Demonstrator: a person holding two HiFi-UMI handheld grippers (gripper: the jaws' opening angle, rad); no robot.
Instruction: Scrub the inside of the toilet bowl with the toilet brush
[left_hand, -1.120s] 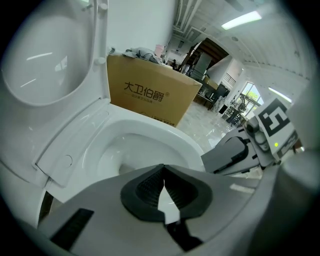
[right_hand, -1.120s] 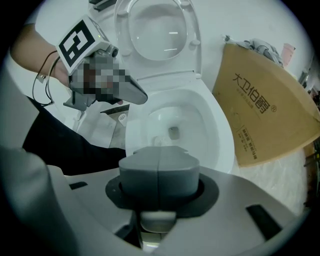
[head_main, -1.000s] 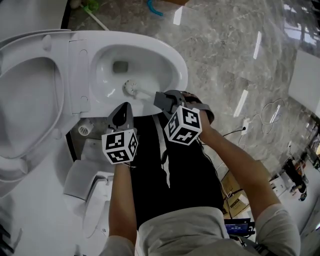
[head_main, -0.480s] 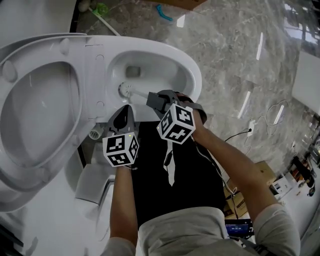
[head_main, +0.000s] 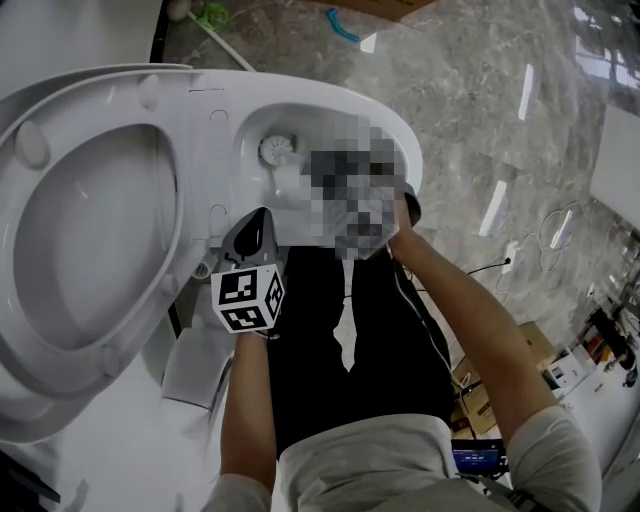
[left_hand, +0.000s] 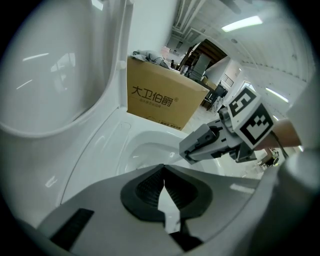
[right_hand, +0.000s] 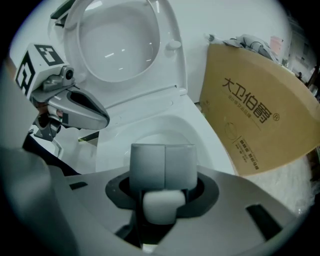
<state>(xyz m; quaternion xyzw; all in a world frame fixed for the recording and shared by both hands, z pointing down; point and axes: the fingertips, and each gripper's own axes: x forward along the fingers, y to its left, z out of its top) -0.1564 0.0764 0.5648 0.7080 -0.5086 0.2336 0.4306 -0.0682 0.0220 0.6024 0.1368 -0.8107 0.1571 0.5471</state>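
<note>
The right gripper (right_hand: 162, 172) is clamping the toilet brush (head_main: 277, 150), head up on the bowl's (head_main: 398, 128) far-left wall; the left gripper (left_hand: 164, 172) is hanging closed on nothing, nearside. Scrubbing that high risks flicking water out

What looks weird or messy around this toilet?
Nothing looks spilled or broken. The odd bit is a big cardboard box close beside the toilet, with crumpled cloth heaped on top. The toilet brush is inside the bowl, where it belongs.
</note>
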